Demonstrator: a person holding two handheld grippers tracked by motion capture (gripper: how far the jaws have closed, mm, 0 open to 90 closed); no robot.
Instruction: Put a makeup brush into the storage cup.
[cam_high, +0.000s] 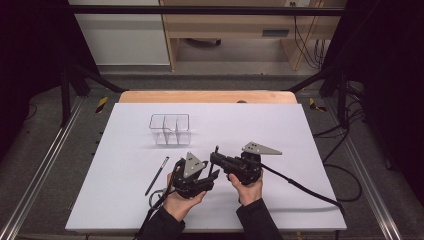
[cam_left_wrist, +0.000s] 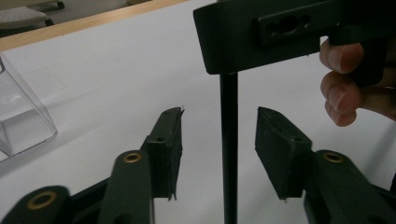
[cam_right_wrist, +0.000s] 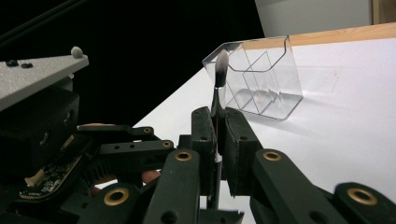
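Note:
My right gripper (cam_right_wrist: 217, 117) is shut on a thin black brush (cam_right_wrist: 221, 69), which stands upright with its pale bristle tip above the jaws. In the high view the right gripper (cam_high: 216, 160) holds the brush (cam_high: 217, 149) near the table's front middle. Just left of it, my left gripper (cam_high: 212, 173) points toward the brush. The left gripper (cam_left_wrist: 218, 119) is open; the brush handle (cam_left_wrist: 229, 154) stands between its pads (cam_left_wrist: 280, 149) with a gap on each side. The right gripper's black body (cam_left_wrist: 280, 32) is right above.
A clear plastic organizer with three compartments (cam_high: 170, 129) stands on the white table top (cam_high: 280, 125) behind the grippers. A dark pencil-like stick (cam_high: 157, 175) lies left of the left hand. Cables trail off the front edge and to the right.

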